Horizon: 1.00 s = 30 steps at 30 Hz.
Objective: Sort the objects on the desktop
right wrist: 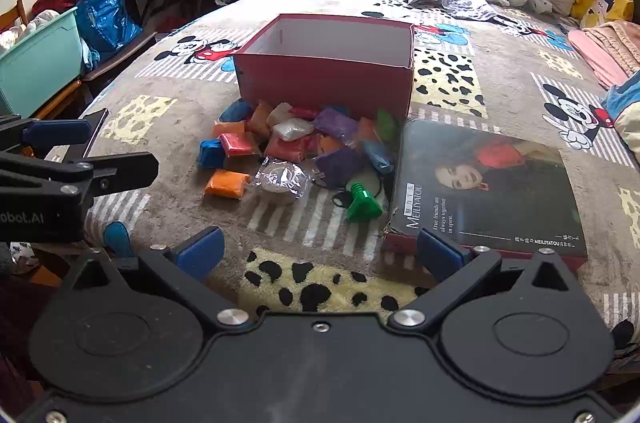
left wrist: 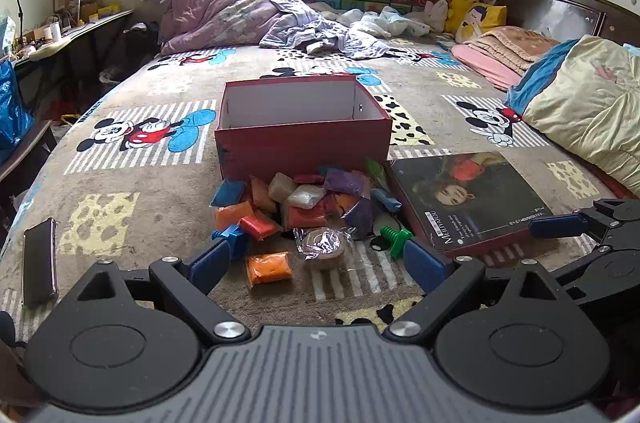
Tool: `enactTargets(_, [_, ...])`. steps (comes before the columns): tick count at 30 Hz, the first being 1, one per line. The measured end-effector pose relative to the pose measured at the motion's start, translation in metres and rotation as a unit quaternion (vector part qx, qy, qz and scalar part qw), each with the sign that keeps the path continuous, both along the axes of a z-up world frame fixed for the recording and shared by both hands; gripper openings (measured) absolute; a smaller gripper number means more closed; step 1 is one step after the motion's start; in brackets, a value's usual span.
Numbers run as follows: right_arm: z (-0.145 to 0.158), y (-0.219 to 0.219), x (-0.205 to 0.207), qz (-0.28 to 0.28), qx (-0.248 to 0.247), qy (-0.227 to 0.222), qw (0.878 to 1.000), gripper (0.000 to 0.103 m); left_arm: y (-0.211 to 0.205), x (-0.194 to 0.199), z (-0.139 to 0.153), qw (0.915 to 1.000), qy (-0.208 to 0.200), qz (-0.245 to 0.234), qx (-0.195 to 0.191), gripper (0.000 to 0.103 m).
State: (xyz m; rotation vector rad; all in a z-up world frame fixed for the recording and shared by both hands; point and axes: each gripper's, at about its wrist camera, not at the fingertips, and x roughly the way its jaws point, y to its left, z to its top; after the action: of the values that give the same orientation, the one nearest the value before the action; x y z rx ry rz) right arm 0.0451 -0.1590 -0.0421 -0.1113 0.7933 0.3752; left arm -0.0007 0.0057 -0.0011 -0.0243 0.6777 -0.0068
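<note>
Red box (left wrist: 303, 147) (open) behind clay packets (left wrist: 288, 207)

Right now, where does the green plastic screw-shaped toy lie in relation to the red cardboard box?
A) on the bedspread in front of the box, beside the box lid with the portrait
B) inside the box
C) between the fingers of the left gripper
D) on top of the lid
A: the green plastic screw-shaped toy lies on the bedspread, before the empty red cardboard box and beside the portrait lid; both grippers are open and hold nothing.
</note>
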Motion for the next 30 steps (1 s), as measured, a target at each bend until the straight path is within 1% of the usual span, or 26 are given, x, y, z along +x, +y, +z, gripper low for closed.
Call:
enactTargets(20, [0.001, 0.0, 0.002, 0.007, -0.002, 0.004, 1.0, 0.103, 0.001, 0.003, 0.003, 1.0, 0.002, -0.001, -0.003, 0.094])
enactTargets(25, [0.006, 0.002, 0.013, 0.048, 0.001, 0.028, 0.998, 0.103, 0.005, 0.011, 0.007, 1.0, 0.005, -0.002, -0.004, 0.094])
enactTargets(27, [0.01, 0.002, 0.02, 0.065, 0.009, 0.043, 0.997, 0.102, 0.007, 0.014, 0.01, 1.0, 0.004, -0.004, -0.004, 0.094])
enactTargets(30, [0.02, 0.004, 0.027, 0.086, 0.014, 0.037, 0.995, 0.103, 0.01, 0.02, 0.014, 0.9999, 0.008, -0.012, -0.007, 0.094])
